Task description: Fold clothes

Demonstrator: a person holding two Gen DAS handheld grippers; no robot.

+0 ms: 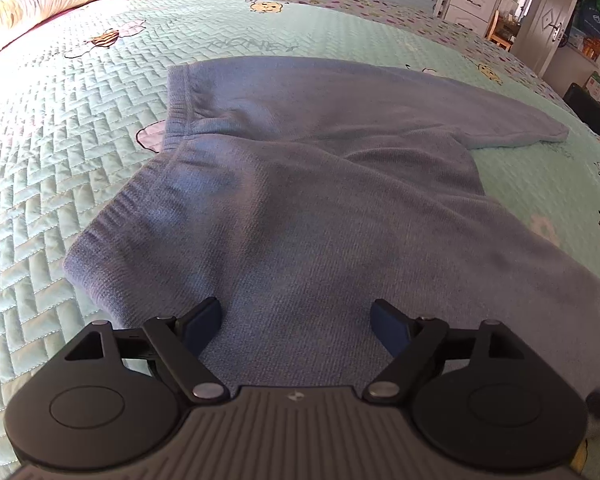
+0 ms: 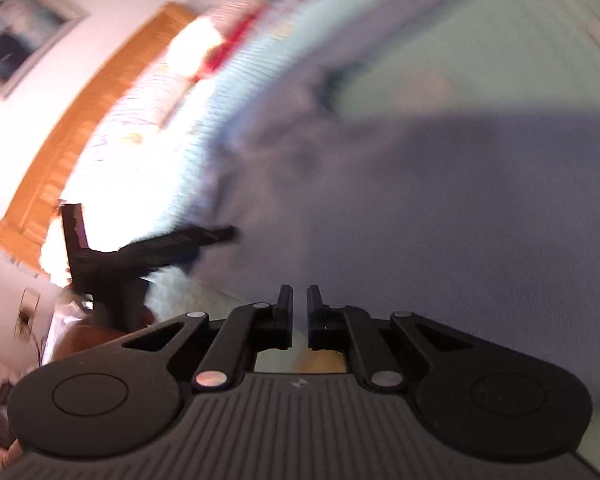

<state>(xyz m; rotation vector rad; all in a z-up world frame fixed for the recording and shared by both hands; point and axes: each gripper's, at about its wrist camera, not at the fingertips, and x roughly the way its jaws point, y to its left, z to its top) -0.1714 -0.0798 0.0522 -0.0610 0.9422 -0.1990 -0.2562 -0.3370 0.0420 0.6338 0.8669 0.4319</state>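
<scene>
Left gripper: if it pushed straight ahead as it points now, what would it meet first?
Probably the blue sweatpants: the open left gripper already sits low over the fabric, fingers straddling it. Contact itself cannot be confirmed.

- Your blue trousers (image 1: 300, 184) are soft knit cloth, matt, with a fine ribbed weave and a gathered elastic waistband (image 1: 180, 108).
- The mint bedspread (image 1: 60, 152) you work on is quilted cloth, stitched in a zigzag pattern, with a slight sheen.
- Your left gripper (image 1: 296, 320) is matt black plastic with dull metal pivot pins; its finger pads (image 1: 204, 320) look like smooth dark-blue rubber or plastic.
- Your right gripper (image 2: 298, 300) shows the same matt black plastic, ridged on the body.
- The headboard (image 2: 100, 112) at the bed's far edge looks like orange-toned wood, though it is blurred.
</scene>
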